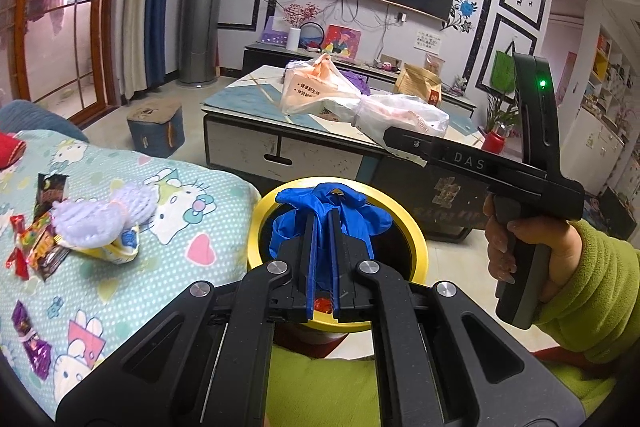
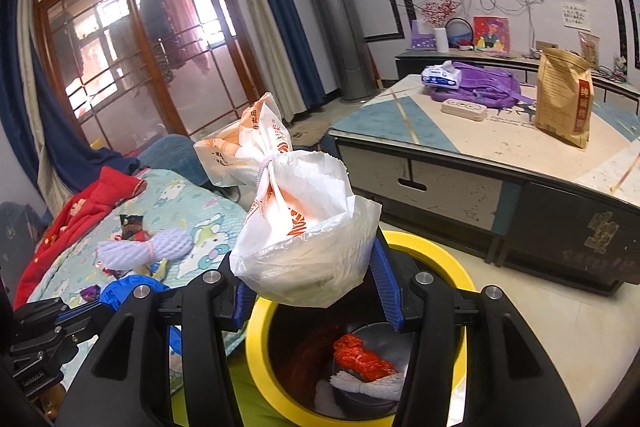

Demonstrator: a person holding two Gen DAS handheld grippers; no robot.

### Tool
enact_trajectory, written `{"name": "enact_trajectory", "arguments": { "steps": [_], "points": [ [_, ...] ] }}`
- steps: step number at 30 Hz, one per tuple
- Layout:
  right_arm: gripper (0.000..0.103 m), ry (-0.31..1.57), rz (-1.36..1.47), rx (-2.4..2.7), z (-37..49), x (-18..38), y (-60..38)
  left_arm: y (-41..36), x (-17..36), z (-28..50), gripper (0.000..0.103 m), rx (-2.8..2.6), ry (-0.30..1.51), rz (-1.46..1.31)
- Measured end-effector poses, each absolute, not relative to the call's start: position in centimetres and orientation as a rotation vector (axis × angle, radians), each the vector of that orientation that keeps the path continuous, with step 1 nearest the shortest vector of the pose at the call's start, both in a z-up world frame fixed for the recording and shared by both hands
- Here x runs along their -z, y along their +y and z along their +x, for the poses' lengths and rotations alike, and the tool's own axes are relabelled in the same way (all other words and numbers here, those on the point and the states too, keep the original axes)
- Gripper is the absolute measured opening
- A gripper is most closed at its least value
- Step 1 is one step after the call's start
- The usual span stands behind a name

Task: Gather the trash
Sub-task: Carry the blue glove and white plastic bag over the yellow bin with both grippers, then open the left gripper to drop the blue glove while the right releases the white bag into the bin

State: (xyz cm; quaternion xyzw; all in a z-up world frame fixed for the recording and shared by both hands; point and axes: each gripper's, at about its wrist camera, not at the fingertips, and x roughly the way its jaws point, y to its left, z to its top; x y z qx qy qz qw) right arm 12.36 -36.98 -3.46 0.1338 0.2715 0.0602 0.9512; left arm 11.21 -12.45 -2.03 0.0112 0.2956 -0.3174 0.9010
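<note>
Left gripper pinches a crumpled blue glove tight between its fingers, holding it over the mouth of the yellow-rimmed bin. Right gripper, jaws about half spread, clamps a knotted white plastic bag above the same bin, where a red wrapper and a white foam net lie. More wrappers sit on the cartoon-cat bedspread beside it.

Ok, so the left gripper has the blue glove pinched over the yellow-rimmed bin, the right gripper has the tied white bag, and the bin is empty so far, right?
Not quite: the yellow-rimmed bin is not empty. The right wrist view shows a red wad and a white bundle already in it. The rest holds: the left gripper pinches the blue glove over the bin, and the right gripper has the tied white bag.
</note>
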Motion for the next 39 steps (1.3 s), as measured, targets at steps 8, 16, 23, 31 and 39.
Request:
{"name": "enact_trajectory", "arguments": {
  "steps": [8, 16, 23, 31, 39],
  "points": [
    [0.048, 0.616, 0.282, -0.074, 12.2, 4.8, -38.4, -13.5, 2.8, 12.0, 0.002, 0.669, 0.628, 0.026],
    [0.048, 0.687, 0.293, -0.036, 12.4, 6.5, -39.4, -14.3, 3.7, 12.7, 0.002, 0.677, 0.65, 0.018],
    [0.049, 0.775, 0.321, -0.027, 13.6, 8.5, -39.6, -15.0, 4.9, 13.1, 0.002, 0.686, 0.682, 0.018],
    [0.05, 0.839, 0.34, -0.03, 14.3, 9.9, -39.4, -15.8, 6.5, 13.6, 0.002, 0.697, 0.729, 0.024],
    [0.054, 0.874, 0.358, -0.015, 14.7, 10.9, -39.7, -16.5, 7.8, 14.1, 0.002, 0.722, 0.768, 0.026]
  ]
}}
